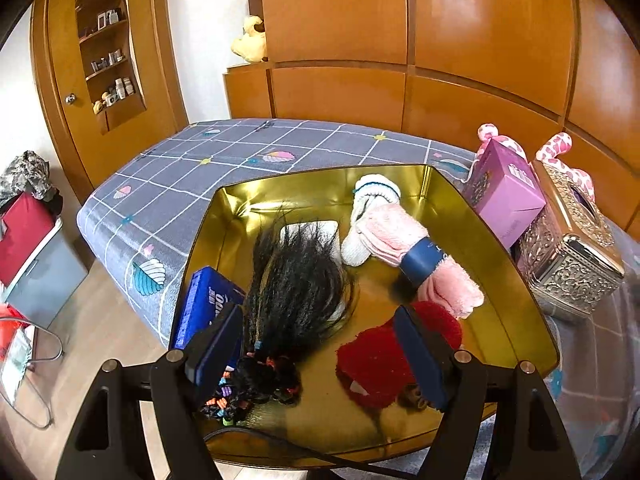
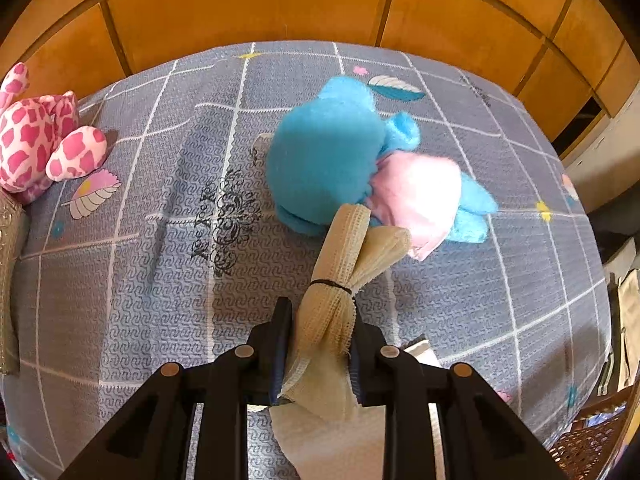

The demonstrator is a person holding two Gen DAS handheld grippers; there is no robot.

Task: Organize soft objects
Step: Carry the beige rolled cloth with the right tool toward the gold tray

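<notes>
**Soft things gathered into the gold tray, one more on its way**

Left wrist view: the left gripper [image 1: 320, 354] hangs over a gold tray [image 1: 500, 240] that sits on the bed [image 1: 192, 168], jaws spread wide and grasping nothing. Below them lie a black wig [image 1: 298, 280] with its bunch of coloured hair ties [image 1: 256, 384], and a red knitted piece [image 1: 376, 364]. Farther in rest a pink towel roll [image 1: 404, 236] with a blue band, and a white sock [image 1: 374, 192]. The tray looks to be the collecting place, so the items sit loosely side by side. A purple box [image 1: 504, 192] and a silver tissue box [image 1: 568, 248] stand just beside the tray.

Right wrist view: the right gripper [image 2: 320, 344] has its jaws clenched on a cream cloth bundle [image 2: 340, 280] tied with a black band, held above the bed. Beyond it lies a blue and pink plush toy [image 2: 360, 160], touching the bundle's far end. A pink spotted plush [image 2: 36, 140] sits at the left edge.
</notes>
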